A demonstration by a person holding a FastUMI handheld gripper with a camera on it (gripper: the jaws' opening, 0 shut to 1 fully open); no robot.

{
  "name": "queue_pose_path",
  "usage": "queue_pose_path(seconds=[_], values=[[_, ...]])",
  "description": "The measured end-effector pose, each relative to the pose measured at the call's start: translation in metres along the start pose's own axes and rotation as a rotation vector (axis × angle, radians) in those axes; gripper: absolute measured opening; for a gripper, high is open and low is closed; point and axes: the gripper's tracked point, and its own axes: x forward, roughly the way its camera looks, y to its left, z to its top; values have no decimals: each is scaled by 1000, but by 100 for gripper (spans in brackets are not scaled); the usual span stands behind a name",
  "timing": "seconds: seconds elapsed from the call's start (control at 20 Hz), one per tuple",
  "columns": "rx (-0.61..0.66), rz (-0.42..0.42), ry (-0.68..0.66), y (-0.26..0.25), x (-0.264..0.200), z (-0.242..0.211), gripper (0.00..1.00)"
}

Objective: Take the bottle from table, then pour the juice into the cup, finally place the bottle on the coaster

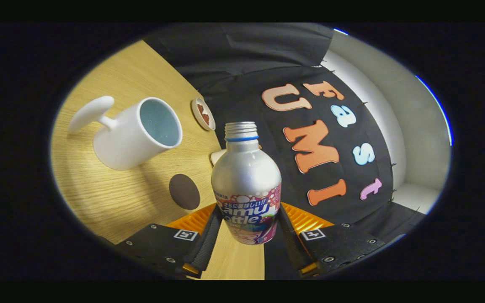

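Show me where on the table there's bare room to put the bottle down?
The gripper is shut on the bottle. Bare wood lies between the cup and the fingers, beside the dark round coaster. It is crowded beyond the cup, where a small dish sits near the table's edge.

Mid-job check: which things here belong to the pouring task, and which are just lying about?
Job: bottle, uncapped, gripped between the closed jaws of the gripper; white cup beyond it on the table; dark round coaster.
Lying about: small dish behind the cup.
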Motion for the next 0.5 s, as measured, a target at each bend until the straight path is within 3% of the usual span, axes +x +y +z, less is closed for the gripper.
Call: queue_pose_path(seconds=[0.5], values=[[-224, -56, -66, -11, -3, 18, 74]])
